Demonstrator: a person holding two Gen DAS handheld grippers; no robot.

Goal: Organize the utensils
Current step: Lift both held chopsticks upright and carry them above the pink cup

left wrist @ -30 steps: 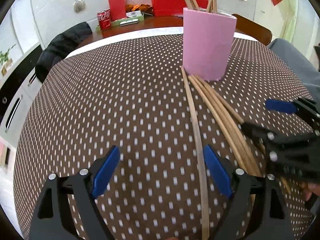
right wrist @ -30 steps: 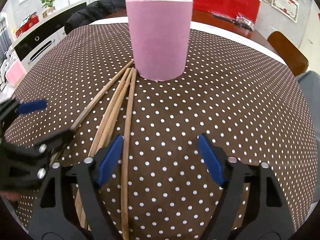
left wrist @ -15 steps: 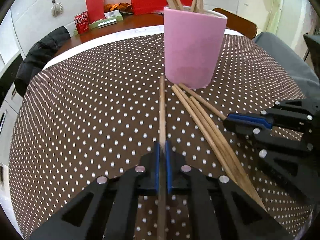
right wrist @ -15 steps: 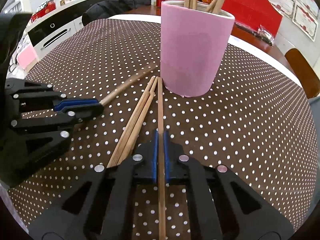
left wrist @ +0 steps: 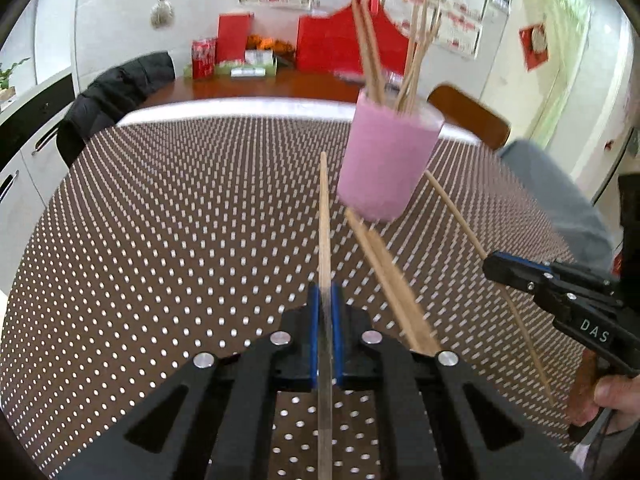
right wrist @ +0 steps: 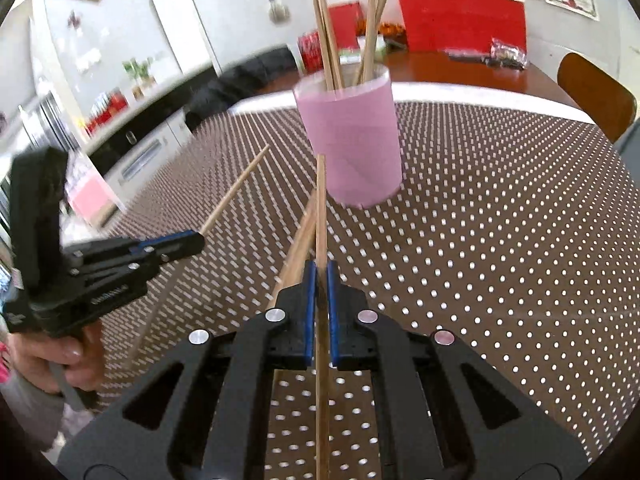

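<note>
The worktop (left wrist: 160, 240), under a brown cloth with white dots, carries a pink cup (left wrist: 386, 164) standing upright with roughly five wooden chopsticks (left wrist: 370, 52) in it, though blur makes the count unsure. Only the right wrist view shows the left gripper (right wrist: 192, 240) from the side; only the left wrist view shows the right gripper (left wrist: 490, 266) that way. Each gripper's blue-padded fingers are clamped on one chopstick, lifted off the cloth: the left's stick (left wrist: 325, 232) and the right's stick (right wrist: 321, 216) both point toward the cup. Two or three loose chopsticks (left wrist: 384, 272) lie on the cloth beside the cup's base.
</note>
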